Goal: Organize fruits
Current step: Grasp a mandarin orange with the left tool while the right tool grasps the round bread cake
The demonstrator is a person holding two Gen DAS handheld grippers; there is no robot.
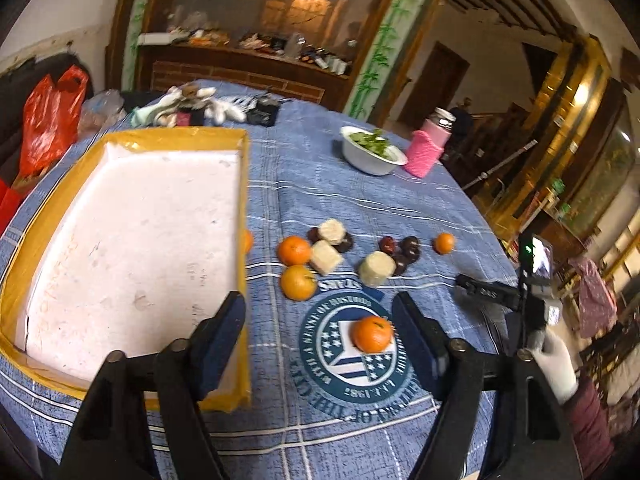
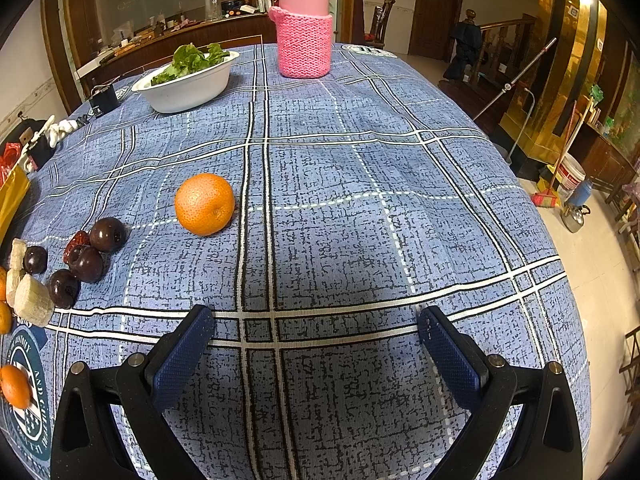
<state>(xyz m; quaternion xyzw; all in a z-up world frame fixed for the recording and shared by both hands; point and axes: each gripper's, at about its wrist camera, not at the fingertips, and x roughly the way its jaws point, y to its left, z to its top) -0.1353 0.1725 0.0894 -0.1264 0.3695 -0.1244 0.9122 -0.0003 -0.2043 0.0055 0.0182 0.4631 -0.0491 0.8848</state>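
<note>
My left gripper [image 1: 318, 300] is open above the blue checked cloth. A small orange [image 1: 372, 334] lies on the round emblem between its fingers, close to the right finger and not pinched. A white foam tray [image 1: 242, 200] with a yellow taped rim lies at the left, empty. Beyond are two more oranges [image 1: 295, 251], dark plums [image 1: 410, 246], pale cut chunks [image 1: 376, 268] and a lone orange [image 1: 444, 243]. My right gripper [image 2: 316, 314] is open over bare cloth, with an orange [image 2: 205, 204] and the plums [image 2: 107, 234] ahead to its left.
A white bowl of greens [image 1: 372, 152] [image 2: 188, 80] and a pink knit-sleeved bottle [image 1: 430, 148] [image 2: 305, 32] stand at the far side. Gloves and small clutter [image 1: 192, 108] lie at the far end. A red bag [image 1: 52, 116] hangs at left. The table's edge curves away at right.
</note>
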